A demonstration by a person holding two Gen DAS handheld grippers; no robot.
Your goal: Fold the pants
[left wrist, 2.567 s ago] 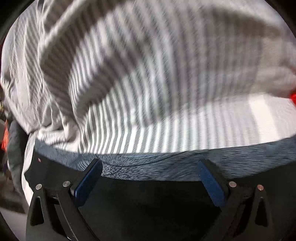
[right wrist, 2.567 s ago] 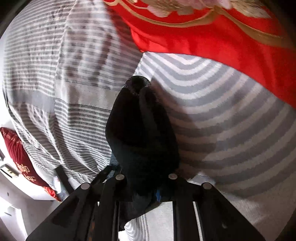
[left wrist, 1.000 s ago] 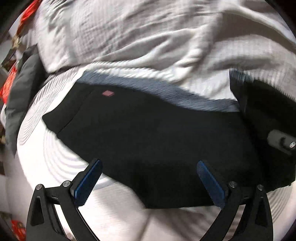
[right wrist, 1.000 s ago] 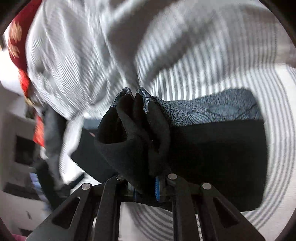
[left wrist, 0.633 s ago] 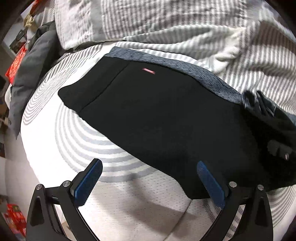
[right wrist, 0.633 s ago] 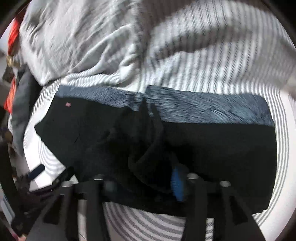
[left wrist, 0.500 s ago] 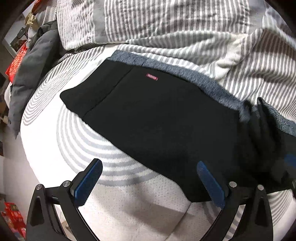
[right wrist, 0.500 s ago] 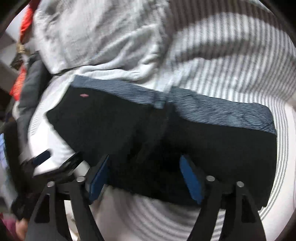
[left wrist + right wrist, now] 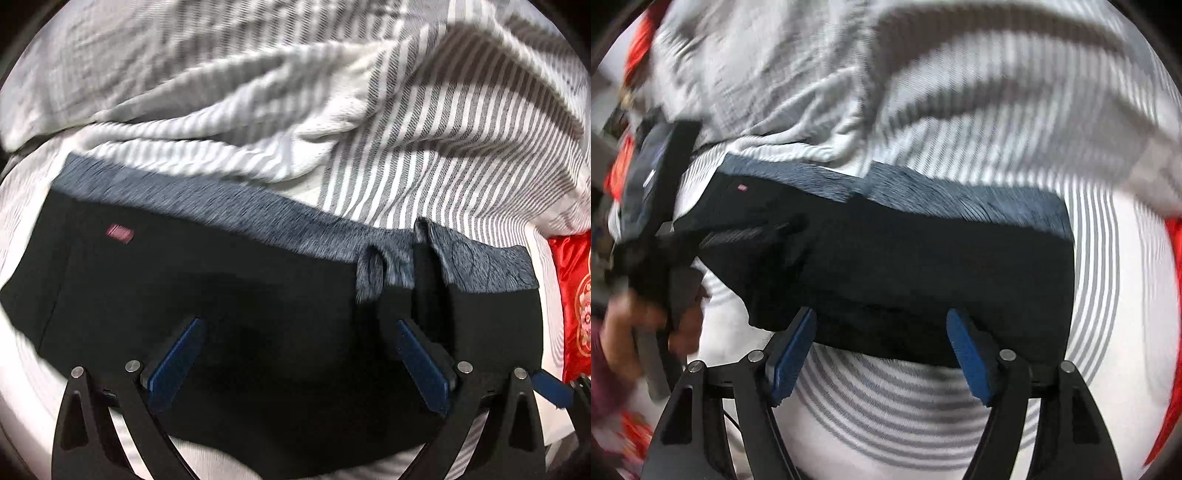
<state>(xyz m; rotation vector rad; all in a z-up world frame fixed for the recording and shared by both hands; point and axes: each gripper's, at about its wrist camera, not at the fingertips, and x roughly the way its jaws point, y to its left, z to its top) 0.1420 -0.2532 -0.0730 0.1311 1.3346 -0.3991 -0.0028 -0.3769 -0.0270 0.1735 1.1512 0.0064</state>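
The black pants (image 9: 258, 295) lie flat on the bed, folded, with a grey-blue waistband (image 9: 229, 206) along the far edge and a small pink label (image 9: 119, 233). They also show in the right wrist view (image 9: 923, 266). My left gripper (image 9: 295, 354) is open and empty, low over the middle of the pants. My right gripper (image 9: 881, 343) is open and empty, at the near edge of the pants. The left gripper (image 9: 746, 232) shows at the left in the right wrist view, over the pants.
A grey-and-white striped blanket (image 9: 424, 129) is bunched behind the waistband. The sheet (image 9: 905, 413) with grey rings lies under the pants. A red cushion (image 9: 576, 295) sits at the right. The person's hand (image 9: 631, 332) holds the left gripper.
My right gripper has let go of the bunched pant fabric and opened; the fabric now lies on the pants. My left gripper has moved in closer over the pants.
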